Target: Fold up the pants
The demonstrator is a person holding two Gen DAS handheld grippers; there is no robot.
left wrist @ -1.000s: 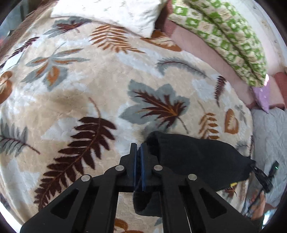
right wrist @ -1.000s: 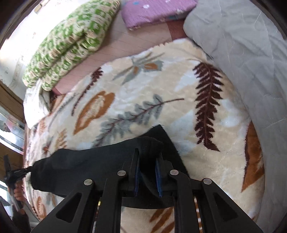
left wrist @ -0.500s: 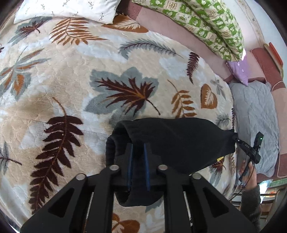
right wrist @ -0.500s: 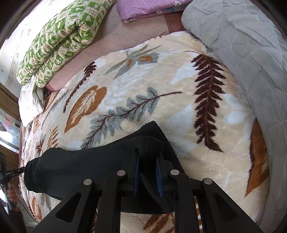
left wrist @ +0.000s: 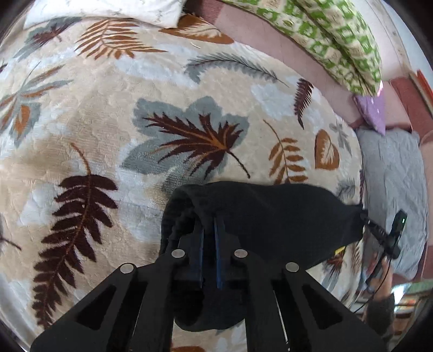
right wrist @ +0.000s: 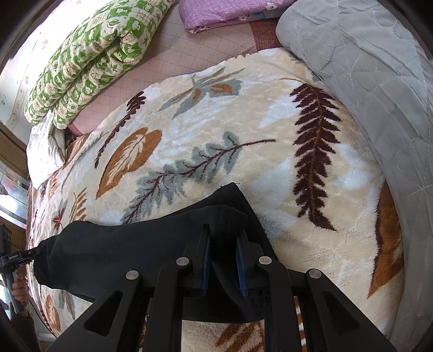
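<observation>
The black pants hang stretched between my two grippers above the leaf-patterned blanket. My left gripper is shut on one end of the pants, where the cloth bunches over its fingers. My right gripper is shut on the other end of the pants, with a fold of cloth pinched between its blue pads. In the left wrist view the right gripper shows at the far end of the pants. In the right wrist view the left gripper shows at the far left.
A green patterned quilt and a purple folded cloth lie at the back of the bed. A grey quilt lies to the right. A white pillow lies at the far left.
Both grippers have kept hold of the pants and lifted them. The left gripper has turned right, so more cloth now drapes over its fingers.
</observation>
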